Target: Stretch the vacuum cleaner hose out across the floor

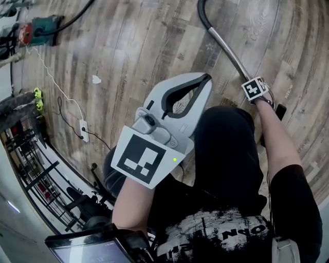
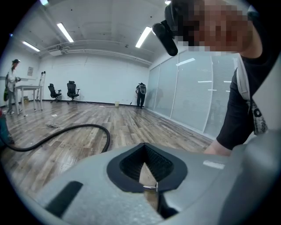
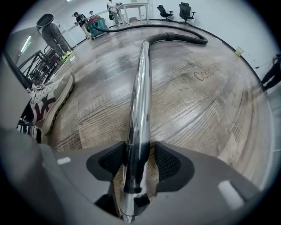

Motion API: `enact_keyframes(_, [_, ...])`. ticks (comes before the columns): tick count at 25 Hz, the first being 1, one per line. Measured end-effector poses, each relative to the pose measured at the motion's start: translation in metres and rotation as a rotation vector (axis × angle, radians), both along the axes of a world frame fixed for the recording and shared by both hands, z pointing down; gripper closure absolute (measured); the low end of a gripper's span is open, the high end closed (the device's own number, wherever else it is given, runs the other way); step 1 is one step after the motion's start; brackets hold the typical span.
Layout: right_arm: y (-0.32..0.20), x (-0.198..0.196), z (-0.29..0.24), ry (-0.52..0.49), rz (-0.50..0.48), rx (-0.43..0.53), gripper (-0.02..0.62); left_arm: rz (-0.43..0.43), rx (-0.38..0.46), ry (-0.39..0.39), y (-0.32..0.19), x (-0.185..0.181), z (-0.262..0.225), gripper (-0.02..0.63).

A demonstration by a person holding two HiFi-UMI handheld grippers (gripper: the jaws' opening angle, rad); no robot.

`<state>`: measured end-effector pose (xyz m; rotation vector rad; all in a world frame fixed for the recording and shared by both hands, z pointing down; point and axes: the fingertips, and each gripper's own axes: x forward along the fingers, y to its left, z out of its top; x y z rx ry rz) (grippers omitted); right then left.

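Observation:
The vacuum's chrome tube (image 1: 226,51) lies on the wood floor and joins the black hose (image 1: 203,15) at the top of the head view. In the right gripper view the tube (image 3: 139,96) runs straight away between the jaws of my right gripper (image 3: 139,162). The left pad touches it and a gap shows at the right pad, so this gripper is open. The hose (image 3: 184,37) curves back to the vacuum body (image 3: 97,24). Only the marker cube end of my right gripper (image 1: 249,82) shows from above. My left gripper (image 1: 205,79) is raised over my lap, shut and empty (image 2: 147,176).
A sneaker (image 3: 50,103) stands left of the tube. A power strip (image 1: 84,131) with its cable and a black rack (image 1: 31,154) line the left side. Another loop of hose (image 2: 66,132) lies on the floor. Office chairs, a table and people stand far off.

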<state>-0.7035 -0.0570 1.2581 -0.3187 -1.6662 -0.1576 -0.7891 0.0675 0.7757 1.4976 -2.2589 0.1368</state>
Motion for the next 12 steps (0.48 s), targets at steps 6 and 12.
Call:
enact_keyframes(6, [-0.003, 0.0, -0.003, -0.018, 0.023, -0.026, 0.416, -0.01, -0.006, -0.013, 0.006, 0.006, 0.005, 0.606])
enact_keyframes(12, [-0.02, 0.017, -0.021, -0.004, 0.076, 0.023, 0.417, -0.002, -0.017, 0.01, 0.007, 0.014, 0.021, 0.606])
